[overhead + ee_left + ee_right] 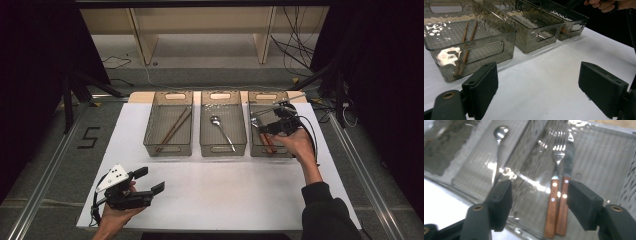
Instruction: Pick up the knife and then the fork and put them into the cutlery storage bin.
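Note:
Three smoky clear bins stand in a row at the back of the white table top (225, 185). The left bin (168, 148) holds a pair of brown chopsticks (173, 129). A metal spoon (221, 131) lies in the middle bin (223, 148). In the right bin (265, 95) a fork (554, 195) and a knife (565, 200) with wooden handles lie side by side. My right gripper (540, 205) hovers over them, open, touching neither. My left gripper (151, 180) rests at the front left, open, with nothing between its jaws (539, 87).
Beyond the table are a wooden shelf frame (200, 30) and loose cables (295, 45) on the floor. Metal rails (45, 190) run along both sides of the table. A dark stand (70, 100) rises at the back left.

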A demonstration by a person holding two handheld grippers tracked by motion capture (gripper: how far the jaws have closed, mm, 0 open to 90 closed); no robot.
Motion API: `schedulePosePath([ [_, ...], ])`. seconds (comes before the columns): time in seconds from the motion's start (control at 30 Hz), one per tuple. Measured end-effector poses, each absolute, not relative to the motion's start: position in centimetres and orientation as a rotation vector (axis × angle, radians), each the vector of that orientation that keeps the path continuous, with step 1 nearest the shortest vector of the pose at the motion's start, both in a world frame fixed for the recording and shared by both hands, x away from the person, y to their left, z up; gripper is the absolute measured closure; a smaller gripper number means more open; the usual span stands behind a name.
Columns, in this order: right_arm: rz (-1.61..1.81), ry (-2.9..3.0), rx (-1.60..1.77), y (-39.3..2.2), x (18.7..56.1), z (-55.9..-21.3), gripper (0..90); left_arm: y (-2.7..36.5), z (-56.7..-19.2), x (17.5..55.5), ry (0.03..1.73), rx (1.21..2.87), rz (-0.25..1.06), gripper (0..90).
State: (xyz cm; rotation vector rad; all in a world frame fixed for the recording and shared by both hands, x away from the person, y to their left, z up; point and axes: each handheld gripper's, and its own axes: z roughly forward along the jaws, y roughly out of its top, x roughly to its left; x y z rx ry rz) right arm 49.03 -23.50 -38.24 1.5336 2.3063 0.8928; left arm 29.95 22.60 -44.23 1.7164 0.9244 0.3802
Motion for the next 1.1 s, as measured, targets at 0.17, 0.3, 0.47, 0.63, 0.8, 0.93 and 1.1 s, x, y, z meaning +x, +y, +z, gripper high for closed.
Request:
schedulePosePath([
  [0.17,0.976,2.3,1.474,-22.9,47.4,-37.6,32.4,22.6,-44.3,30.0,0.928,1.716,0.377,15.8],
  [0.3,1.035,2.295,1.428,-22.4,46.0,-37.2,30.5,22.6,-44.3,30.0,0.927,1.717,0.377,15.8],
  [0.47,1.101,2.293,1.366,-21.8,44.0,-37.2,29.2,22.6,-44.3,30.0,0.928,1.715,0.375,15.8],
  [0.63,1.134,2.285,1.31,-21.6,42.1,-37.4,28.8,22.6,-44.3,30.0,0.929,1.712,0.373,15.8],
  [0.8,1.175,2.28,1.269,-21.7,40.6,-37.8,28.4,22.6,-44.3,30.0,0.932,1.711,0.369,15.8],
  [0.93,1.2,2.273,1.241,-21.8,39.6,-38.1,27.3,22.6,-44.3,30.0,0.932,1.708,0.362,15.8],
  [1.1,1.246,2.252,1.237,-22.0,38.6,-38.3,26.5,22.6,-44.3,30.1,0.931,1.71,0.36,15.8],
])
